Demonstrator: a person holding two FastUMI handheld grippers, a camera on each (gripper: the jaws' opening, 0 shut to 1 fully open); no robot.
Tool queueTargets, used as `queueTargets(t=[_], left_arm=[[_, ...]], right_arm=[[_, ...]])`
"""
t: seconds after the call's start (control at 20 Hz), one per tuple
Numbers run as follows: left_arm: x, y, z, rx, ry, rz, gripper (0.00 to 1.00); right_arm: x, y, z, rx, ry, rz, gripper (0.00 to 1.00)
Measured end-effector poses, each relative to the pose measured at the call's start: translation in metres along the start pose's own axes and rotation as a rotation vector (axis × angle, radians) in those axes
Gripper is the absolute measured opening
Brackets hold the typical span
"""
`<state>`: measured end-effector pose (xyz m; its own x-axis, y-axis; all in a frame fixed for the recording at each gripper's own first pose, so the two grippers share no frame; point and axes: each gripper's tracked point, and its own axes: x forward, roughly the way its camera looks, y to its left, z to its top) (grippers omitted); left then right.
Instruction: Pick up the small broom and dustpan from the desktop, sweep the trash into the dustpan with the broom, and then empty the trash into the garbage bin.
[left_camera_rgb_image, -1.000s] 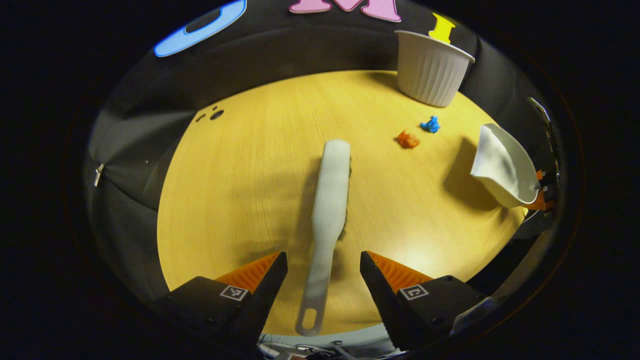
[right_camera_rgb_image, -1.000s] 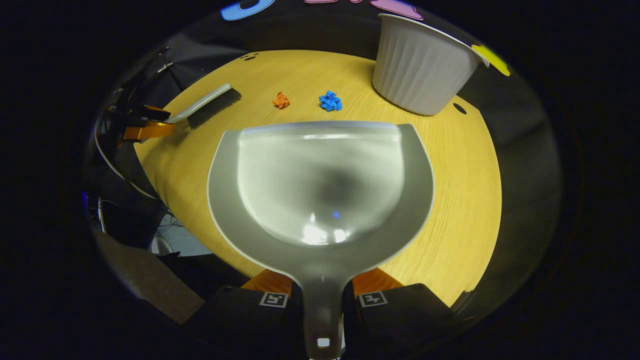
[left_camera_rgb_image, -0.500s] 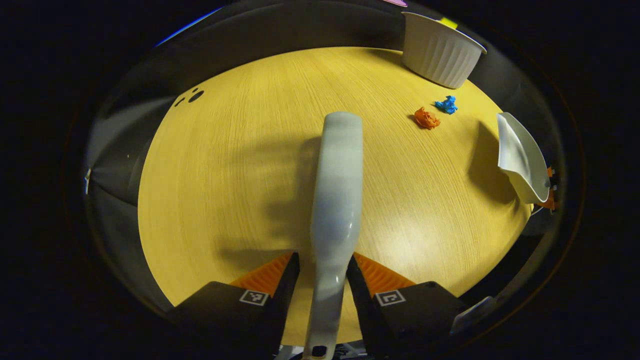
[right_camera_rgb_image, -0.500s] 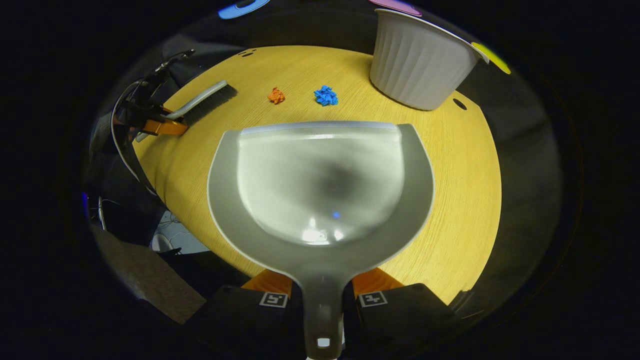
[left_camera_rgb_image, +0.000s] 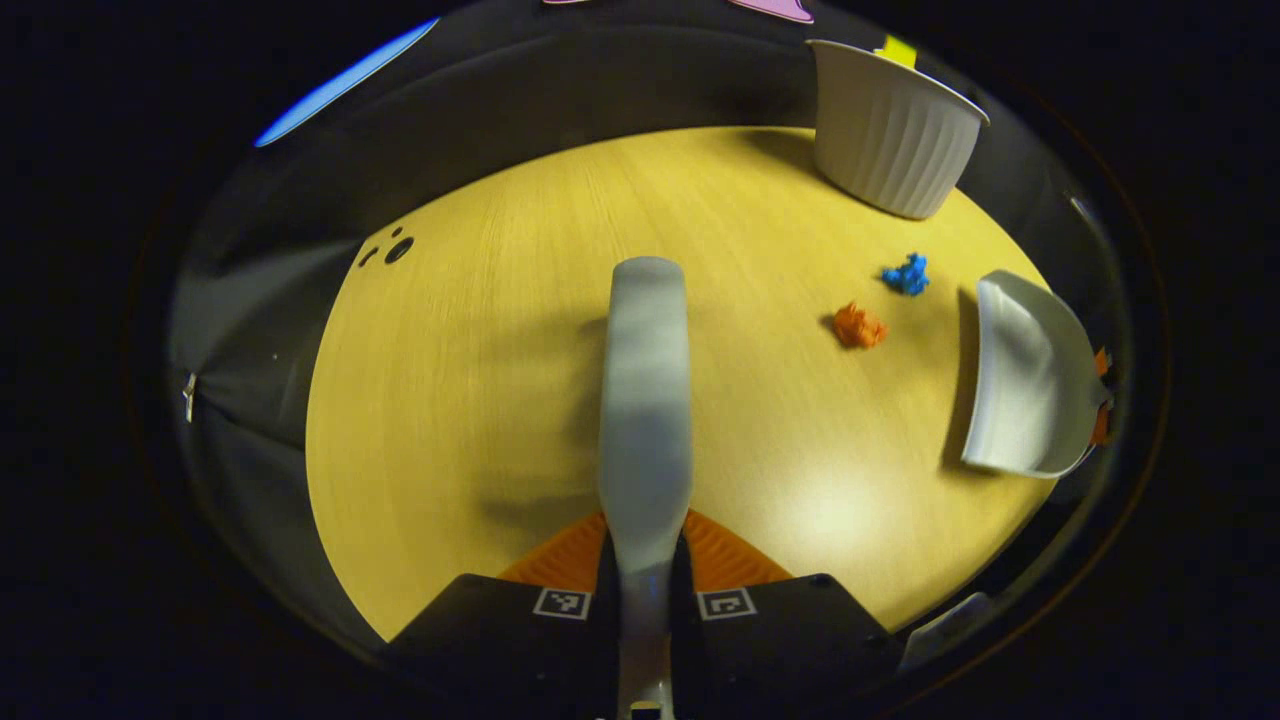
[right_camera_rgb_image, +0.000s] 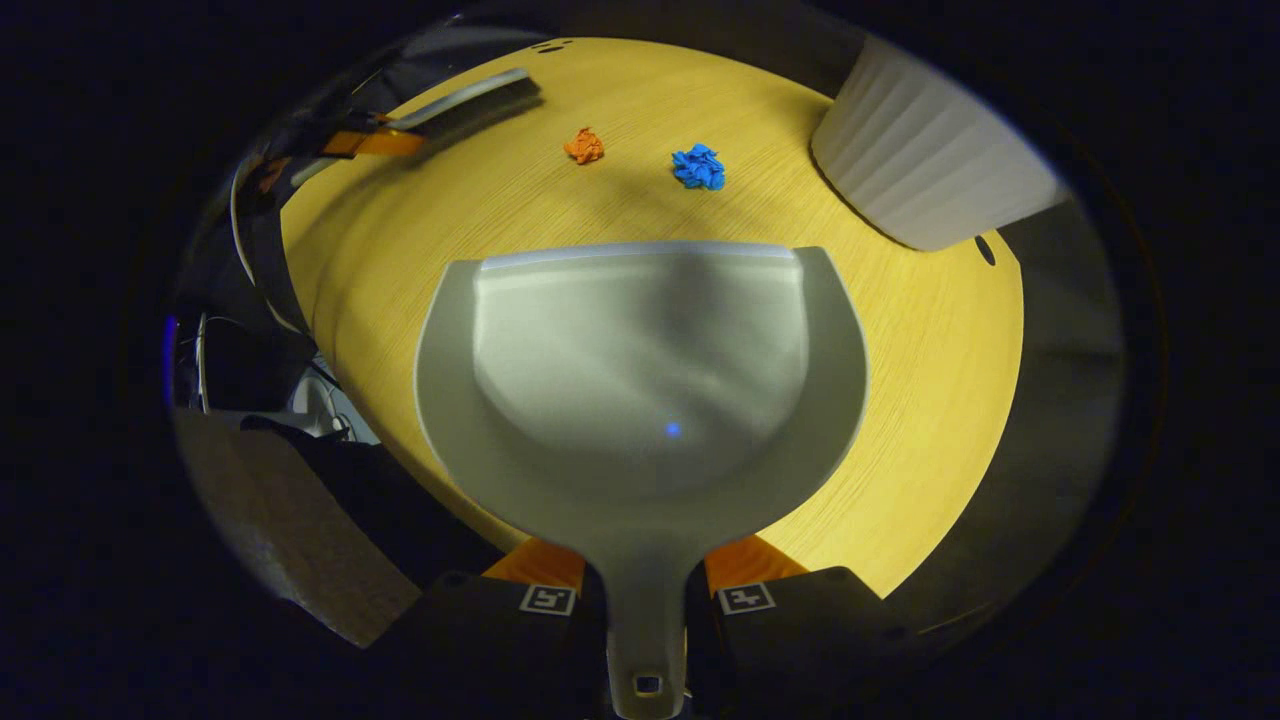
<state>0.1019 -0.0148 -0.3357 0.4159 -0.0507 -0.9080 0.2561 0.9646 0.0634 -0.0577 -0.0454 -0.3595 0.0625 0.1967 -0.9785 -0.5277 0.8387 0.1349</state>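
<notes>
Closed now: left hand-held gripper (left_camera_rgb_image: 645, 560) grips broom (left_camera_rgb_image: 645, 400).

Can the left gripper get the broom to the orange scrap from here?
Probably yes. The left gripper is shut on the broom, and bare table lies between its head and the orange scrap. The dustpan sits beyond the scrap, not in the way.

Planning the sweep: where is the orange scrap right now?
In the left gripper view the orange scrap lies on the table, right of the broom, between the blue scrap and the dustpan.
</notes>
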Motion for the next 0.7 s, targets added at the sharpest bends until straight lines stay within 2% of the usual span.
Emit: queueTargets(t=[0.1, 0.15, 0.2, 0.3, 0.6, 0.65, 0.7], left_arm=[[0.007, -0.012, 0.019, 0.045, 0.0, 0.001, 0.24], [0.012, -0.021, 0.027, 0.065, 0.002, -0.006, 0.24], [0.015, -0.03, 0.033, 0.08, 0.004, -0.017, 0.24], [0.02, -0.044, 0.044, 0.108, 0.013, -0.031, 0.22], [0.034, -0.088, 0.055, 0.187, 0.045, -0.09, 0.24], [0.035, -0.095, 0.056, 0.196, 0.052, -0.107, 0.27], [0.036, -0.103, 0.056, 0.207, 0.056, -0.128, 0.24]], right_arm=[[0.002, -0.003, 0.006, -0.008, 0.006, 0.003, 0.36], [0.003, -0.004, 0.008, -0.008, 0.009, 0.007, 0.41], [0.004, -0.005, 0.01, -0.008, 0.014, 0.01, 0.36], [0.008, -0.007, 0.012, -0.011, 0.023, 0.012, 0.36], [0.018, -0.016, 0.015, -0.007, 0.027, 0.023, 0.36], [0.019, -0.017, 0.016, -0.008, 0.025, 0.028, 0.41], [0.02, -0.019, 0.016, -0.006, 0.024, 0.032, 0.36]])
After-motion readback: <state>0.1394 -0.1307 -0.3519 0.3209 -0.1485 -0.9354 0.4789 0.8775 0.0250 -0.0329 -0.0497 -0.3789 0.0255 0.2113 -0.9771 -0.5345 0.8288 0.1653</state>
